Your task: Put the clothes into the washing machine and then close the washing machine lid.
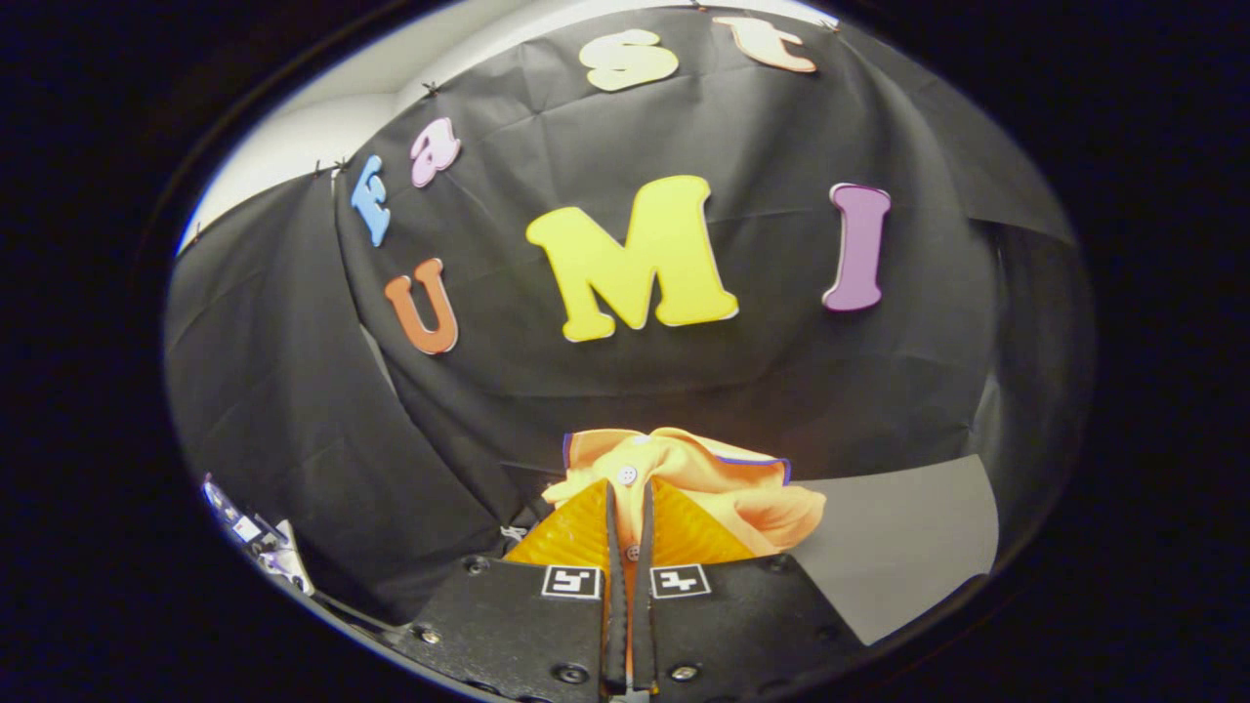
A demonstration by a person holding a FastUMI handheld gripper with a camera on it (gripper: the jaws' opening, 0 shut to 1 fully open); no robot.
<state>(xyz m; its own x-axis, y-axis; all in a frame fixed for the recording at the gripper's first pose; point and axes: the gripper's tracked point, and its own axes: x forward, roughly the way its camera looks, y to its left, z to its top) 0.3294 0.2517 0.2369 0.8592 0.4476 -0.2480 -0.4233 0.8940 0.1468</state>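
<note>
Small white-and-dark object [256,543]: sitting low, well left of the fingers, too blurred to identify. Gripper [629,500]: fingers [584,527] pressing nearly together, pinching orange buttoned garment [713,478], which is bunching just beyond the tips. Grey surface [898,547]: lying rightward, behind the garment.
</note>
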